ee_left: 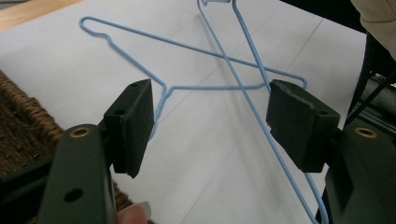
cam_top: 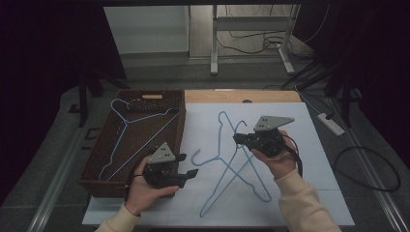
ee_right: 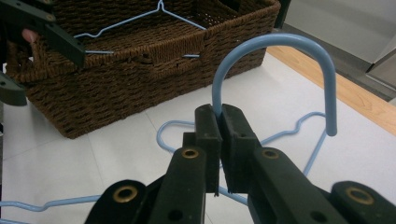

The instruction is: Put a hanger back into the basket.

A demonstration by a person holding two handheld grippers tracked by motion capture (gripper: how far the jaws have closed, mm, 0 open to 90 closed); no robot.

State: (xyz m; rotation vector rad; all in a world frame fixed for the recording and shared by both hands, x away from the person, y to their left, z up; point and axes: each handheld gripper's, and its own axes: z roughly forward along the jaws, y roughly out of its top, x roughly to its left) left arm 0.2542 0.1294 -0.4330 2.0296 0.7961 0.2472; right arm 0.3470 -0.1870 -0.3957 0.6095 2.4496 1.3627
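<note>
Nearest the lens, the right gripper (ee_right: 219, 140) is clamped on the hook of a blue wire hanger (ee_right: 275, 60), lifting it just off the white sheet (cam_top: 309, 145) to the right of the wicker basket (cam_top: 96, 159). Another hanger (cam_top: 145, 130) lies inside the basket, a third hanger (ee_left: 187, 70) on the sheet beside it. The left gripper (cam_top: 186, 166) hovers at the basket's near right corner, jaws apart and empty. Next, I judge, the held hanger must be carried over the basket's rim and released

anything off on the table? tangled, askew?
Yes: two light-blue wire hangers on the white sheet lie crossed. The right gripper is shut on the hook of one hanger, which overlaps the other hanger. A third hanger lies slanted in the brown wicker basket.
</note>
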